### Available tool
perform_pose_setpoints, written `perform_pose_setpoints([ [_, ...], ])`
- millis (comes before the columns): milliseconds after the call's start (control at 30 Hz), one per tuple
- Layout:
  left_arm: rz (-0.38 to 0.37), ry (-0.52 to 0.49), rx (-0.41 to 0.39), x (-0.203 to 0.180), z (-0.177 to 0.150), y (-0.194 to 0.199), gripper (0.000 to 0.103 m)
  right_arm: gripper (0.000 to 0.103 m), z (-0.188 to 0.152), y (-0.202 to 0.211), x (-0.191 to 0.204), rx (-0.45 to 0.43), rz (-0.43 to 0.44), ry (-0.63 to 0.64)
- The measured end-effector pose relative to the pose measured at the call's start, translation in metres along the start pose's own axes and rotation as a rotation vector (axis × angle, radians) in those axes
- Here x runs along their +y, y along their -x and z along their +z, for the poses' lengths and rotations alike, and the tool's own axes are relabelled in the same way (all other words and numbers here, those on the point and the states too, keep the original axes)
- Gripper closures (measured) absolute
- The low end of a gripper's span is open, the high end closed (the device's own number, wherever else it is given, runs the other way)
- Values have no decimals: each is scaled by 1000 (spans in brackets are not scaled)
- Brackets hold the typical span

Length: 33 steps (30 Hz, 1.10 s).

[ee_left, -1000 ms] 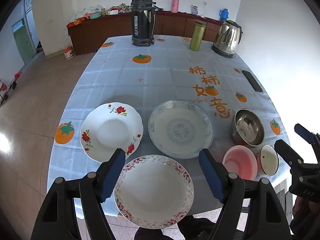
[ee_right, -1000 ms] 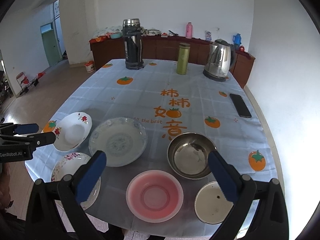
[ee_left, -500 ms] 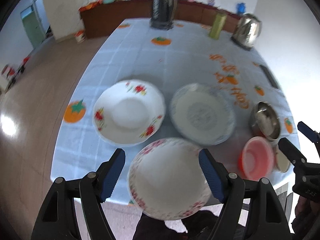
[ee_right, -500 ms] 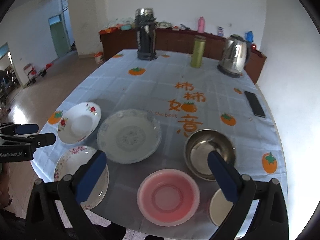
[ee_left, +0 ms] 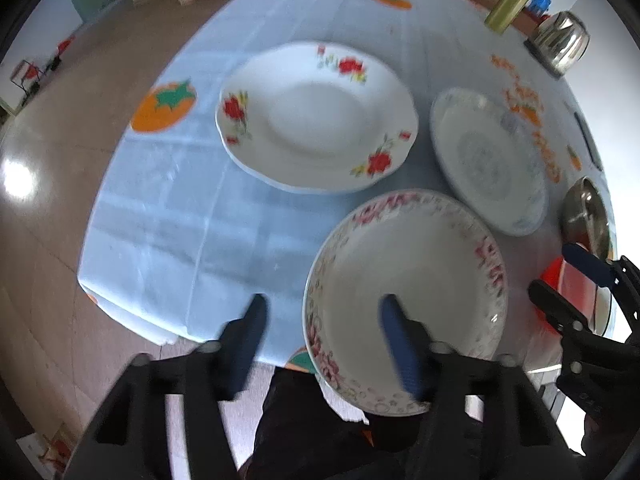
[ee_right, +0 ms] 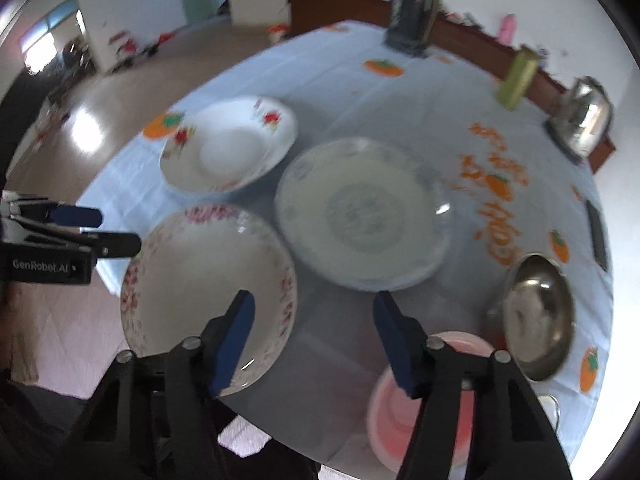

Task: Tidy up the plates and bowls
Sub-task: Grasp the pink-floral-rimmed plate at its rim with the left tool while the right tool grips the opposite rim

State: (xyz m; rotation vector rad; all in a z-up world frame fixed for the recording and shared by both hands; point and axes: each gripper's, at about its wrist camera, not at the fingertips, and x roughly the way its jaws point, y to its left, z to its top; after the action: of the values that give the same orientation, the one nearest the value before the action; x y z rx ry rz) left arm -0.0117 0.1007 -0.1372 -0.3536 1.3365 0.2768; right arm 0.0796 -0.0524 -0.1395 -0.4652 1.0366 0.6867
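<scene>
A pink-flower-rimmed plate (ee_left: 404, 280) (ee_right: 200, 280) sits at the table's near edge. My left gripper (ee_left: 322, 316) hangs over its left rim, one finger above the plate's inside and one outside; the jaws are closing and touch nothing. My right gripper (ee_right: 314, 308) straddles the plate's right rim the same way, jaws closing, nothing pressed. Each gripper shows in the other's view: left gripper (ee_right: 116, 230), right gripper (ee_left: 551, 269). Behind lie a red-rose plate (ee_left: 316, 116) (ee_right: 228, 144) and a blue-patterned plate (ee_left: 488, 160) (ee_right: 360, 212).
A steel bowl (ee_right: 536, 316), a pink bowl (ee_right: 400, 412) and a small white bowl (ee_right: 548, 404) stand at the near right. A black flask (ee_right: 412, 12), a green tin (ee_right: 516, 78), a kettle (ee_right: 584, 116) and a phone (ee_right: 596, 232) are farther back. The table edge (ee_left: 132, 316) is close below me.
Both grippers have come down toward the pink-flower plate and tipped steeply downward. Their jaws have narrowed from wide open. The plates have not moved.
</scene>
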Motion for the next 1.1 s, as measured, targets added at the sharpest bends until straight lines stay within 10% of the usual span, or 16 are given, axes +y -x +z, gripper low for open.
perform_pose_setpoints([
  [667,-55,26,95,16,-13,-36,84,87,-8,-64,22,218,57,88],
  [1100,-40,21,105,18,-12,-46,89,89,-4,-72,13,227,96,51],
])
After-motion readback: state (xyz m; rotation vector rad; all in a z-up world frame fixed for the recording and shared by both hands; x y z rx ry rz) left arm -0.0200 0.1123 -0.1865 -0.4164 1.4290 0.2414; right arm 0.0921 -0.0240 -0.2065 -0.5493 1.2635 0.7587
